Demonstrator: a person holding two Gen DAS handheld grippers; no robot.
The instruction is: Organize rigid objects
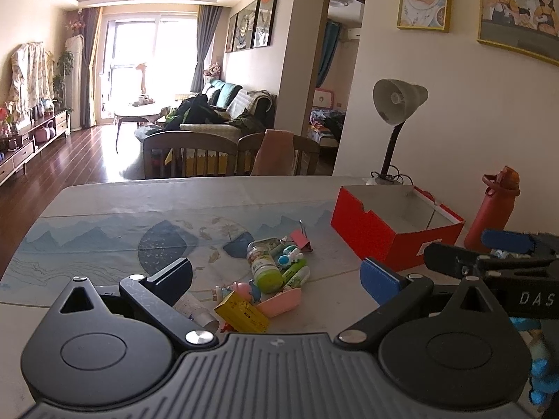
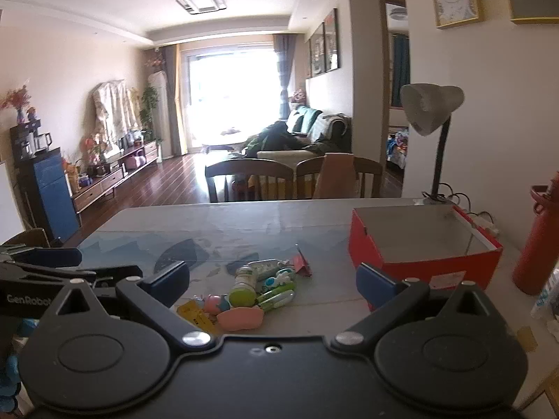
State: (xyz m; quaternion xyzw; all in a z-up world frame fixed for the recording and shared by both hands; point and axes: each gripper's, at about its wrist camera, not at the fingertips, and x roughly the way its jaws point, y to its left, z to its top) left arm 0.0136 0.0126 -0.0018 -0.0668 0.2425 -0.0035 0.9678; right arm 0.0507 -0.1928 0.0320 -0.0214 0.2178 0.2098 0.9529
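A pile of small rigid objects lies on the table: a bottle with a green cap (image 1: 262, 264) (image 2: 243, 284), a pink dish (image 1: 278, 301) (image 2: 241, 318), a yellow box (image 1: 242, 312) (image 2: 195, 315), a white tube (image 1: 194, 308), green tubes (image 1: 295, 272) (image 2: 276, 296) and a pink binder clip (image 1: 301, 240) (image 2: 302, 265). An open, empty red box (image 1: 394, 225) (image 2: 419, 244) stands to the right. My left gripper (image 1: 277, 279) is open above the pile. My right gripper (image 2: 272, 284) is open, also facing the pile. The right gripper shows at the right edge of the left wrist view (image 1: 489, 262).
A red water bottle (image 1: 492, 206) (image 2: 538, 241) and a desk lamp (image 1: 394, 118) (image 2: 433, 118) stand beyond the red box at the table's right. Dining chairs (image 1: 230, 153) (image 2: 290, 178) line the far edge. The table (image 1: 139, 206) has a patterned blue mat.
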